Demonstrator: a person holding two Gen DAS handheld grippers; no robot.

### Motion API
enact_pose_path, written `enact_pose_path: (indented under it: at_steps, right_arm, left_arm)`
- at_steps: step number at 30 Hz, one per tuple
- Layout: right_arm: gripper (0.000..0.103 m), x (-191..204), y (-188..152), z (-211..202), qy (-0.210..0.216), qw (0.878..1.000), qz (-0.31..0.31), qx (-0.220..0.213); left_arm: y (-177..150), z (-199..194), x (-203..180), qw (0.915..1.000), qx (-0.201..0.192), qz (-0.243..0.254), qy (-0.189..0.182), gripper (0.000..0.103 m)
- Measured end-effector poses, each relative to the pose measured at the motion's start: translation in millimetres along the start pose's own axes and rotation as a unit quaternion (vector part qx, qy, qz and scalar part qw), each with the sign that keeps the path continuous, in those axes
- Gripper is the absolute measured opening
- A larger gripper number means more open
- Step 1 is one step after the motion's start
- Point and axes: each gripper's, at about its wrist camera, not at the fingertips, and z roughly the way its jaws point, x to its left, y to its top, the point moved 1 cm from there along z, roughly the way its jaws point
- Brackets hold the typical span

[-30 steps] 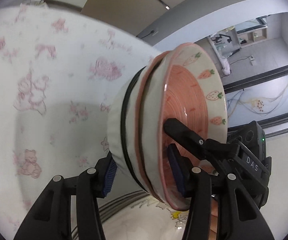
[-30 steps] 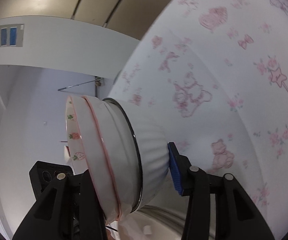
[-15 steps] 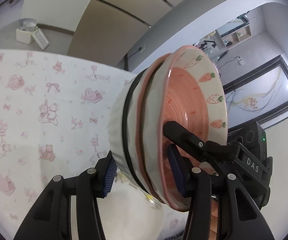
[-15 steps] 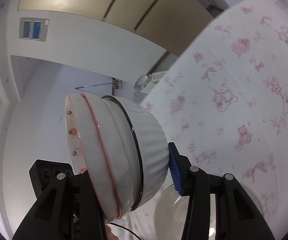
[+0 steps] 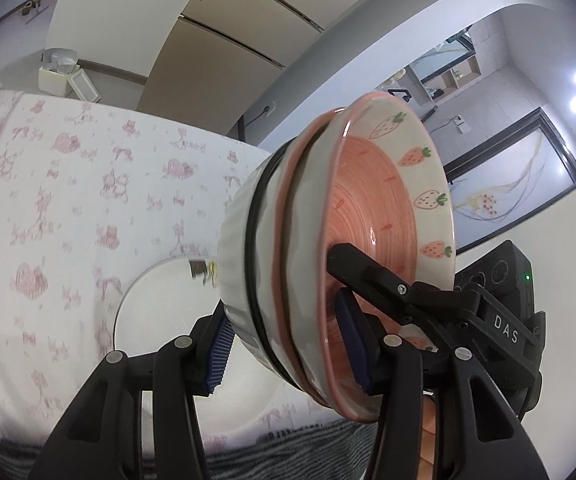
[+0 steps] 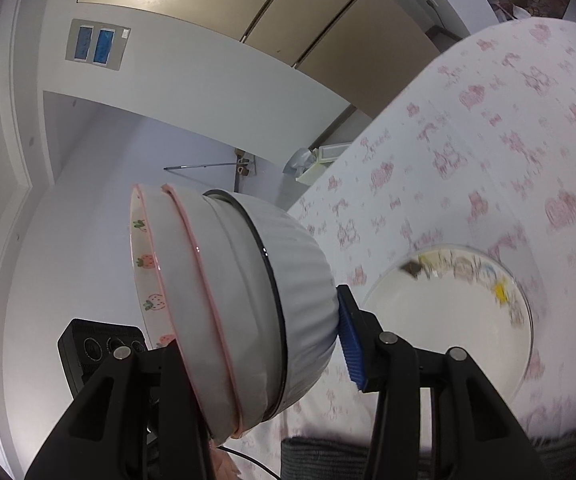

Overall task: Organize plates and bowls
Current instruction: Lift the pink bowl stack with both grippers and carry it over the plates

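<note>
A stack of nested bowls hangs tilted on its side above the table. Outermost is a white ribbed bowl (image 5: 236,232) (image 6: 299,280) with a black rim; inside it sit two pink-rimmed strawberry bowls (image 5: 367,208) (image 6: 184,272). My left gripper (image 5: 284,348) is shut on the stack, one blue pad on the ribbed outside and one inside the top bowl. My right gripper (image 6: 264,360) clamps the same stack from the opposite side; its inner finger (image 5: 367,272) shows inside the pink bowl. Below lies a white plate (image 5: 160,320) (image 6: 447,320) with a cartoon print.
The table wears a white cloth with pink prints (image 5: 48,200) (image 6: 507,140). A grey ribbed cloth (image 5: 288,452) lies at its near edge. Beyond the far edge stand a white bin (image 5: 58,76) and beige cupboard doors (image 5: 216,48).
Both grippers have risen with the bowl stack held between them. The tablecloth has dropped away and the white plate under the stack has come into full view.
</note>
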Motion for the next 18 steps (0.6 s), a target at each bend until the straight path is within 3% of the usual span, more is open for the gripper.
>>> enact_pose_path:
  at_steps: [8,18]
  right_arm:
    - [0.044,-6,-32,-13,0.003,1.0,-0.015,0.006]
    - [0.045,-47,-43,6,-0.016,0.999,0.016,0.025]
  left_arm:
    - [-37,-9,3,0.9999,-0.008,0.007,-0.001,0.052]
    - [-56,28,31,0.9995,0.031,0.006,0.011,0.052]
